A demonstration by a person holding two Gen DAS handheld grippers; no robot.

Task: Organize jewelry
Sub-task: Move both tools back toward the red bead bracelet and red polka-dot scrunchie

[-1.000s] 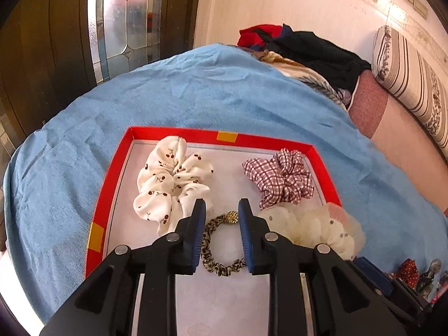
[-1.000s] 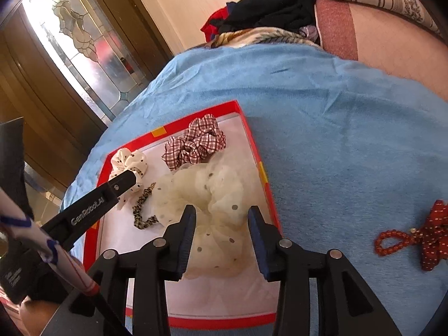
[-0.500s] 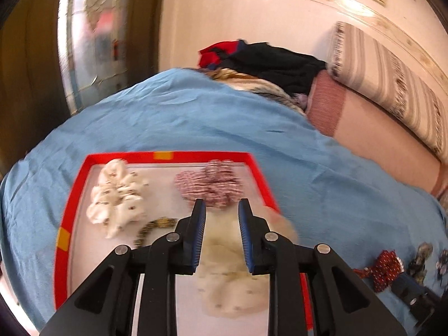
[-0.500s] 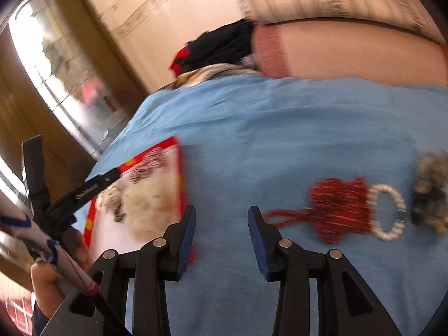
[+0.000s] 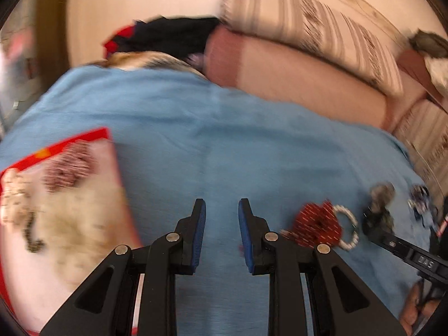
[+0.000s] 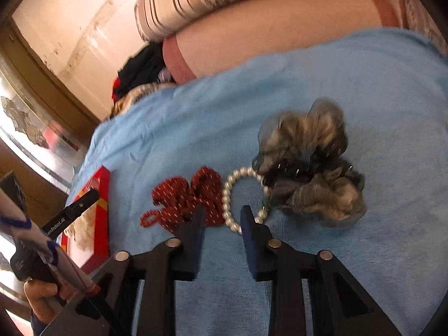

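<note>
Red tray [image 5: 70, 140] with plaid scrunchie [image 5: 68, 165] and cream scrunchie [image 5: 75, 218]; both grippers' fingers apart, empty.

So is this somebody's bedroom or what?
Probably a bedroom or living room at home. The blue blanket covers something soft like a bed or sofa, a striped cushion lies behind it, and a pile of clothes sits against the wall.

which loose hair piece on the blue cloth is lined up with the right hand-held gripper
The white pearl ring, straight ahead of the right hand-held gripper; the red bow lies left, the grey scrunchie right.
</note>
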